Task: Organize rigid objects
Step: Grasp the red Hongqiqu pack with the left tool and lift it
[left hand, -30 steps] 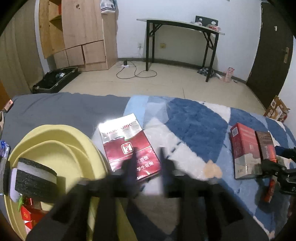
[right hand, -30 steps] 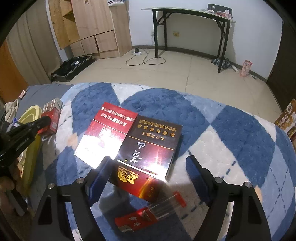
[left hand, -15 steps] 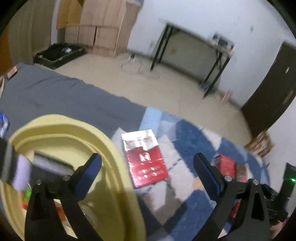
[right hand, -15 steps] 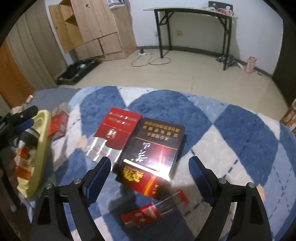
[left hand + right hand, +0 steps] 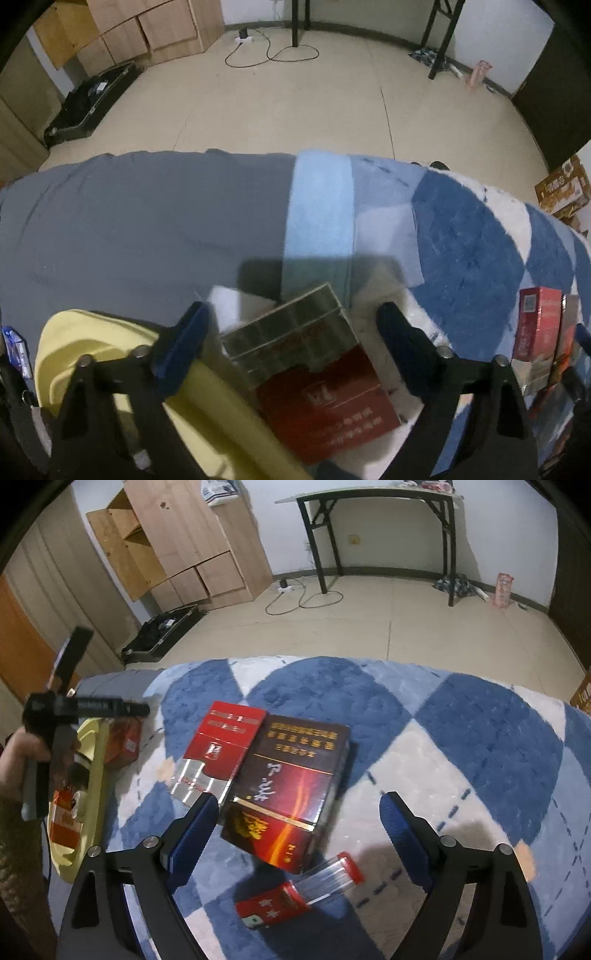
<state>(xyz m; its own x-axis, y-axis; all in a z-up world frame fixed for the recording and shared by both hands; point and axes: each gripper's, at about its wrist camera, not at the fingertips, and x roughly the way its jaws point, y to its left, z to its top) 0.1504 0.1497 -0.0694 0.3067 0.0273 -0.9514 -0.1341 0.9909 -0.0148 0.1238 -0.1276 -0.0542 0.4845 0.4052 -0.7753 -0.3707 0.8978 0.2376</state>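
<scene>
The red carton (image 5: 325,391) is lying flat on the blue-and-white blanket (image 5: 461,243), touching the right rim of the yellow basin (image 5: 207,417), which is serving here as the landmark. Its long axis is running away from the camera and slightly leftward, with the silver-foil end pointing toward the far edge of the bed and the red printed end pointing back toward the left gripper (image 5: 291,332).

The left gripper is pointing steeply downward over the carton. Its jaws have just been closing from a wider spread, and they are now standing apart with the carton's silver end lying between the blue pads (image 5: 184,339); neither pad is pressing on it, so nothing is being held.

Well to the right of the basin, the bright red carton (image 5: 218,753) and the dark maroon carton (image 5: 291,786) are lying side by side and touching, both long axes running from the near side toward the far edge of the bed, tilted a little leftward at the near end. Nearer than these two, a small red pack (image 5: 273,908) with a clear sleeve is lying at a slant.

The right gripper (image 5: 295,819) is hovering over the maroon carton's near end. Its jaws have just been opening further and are spread wide, touching nothing.
</scene>
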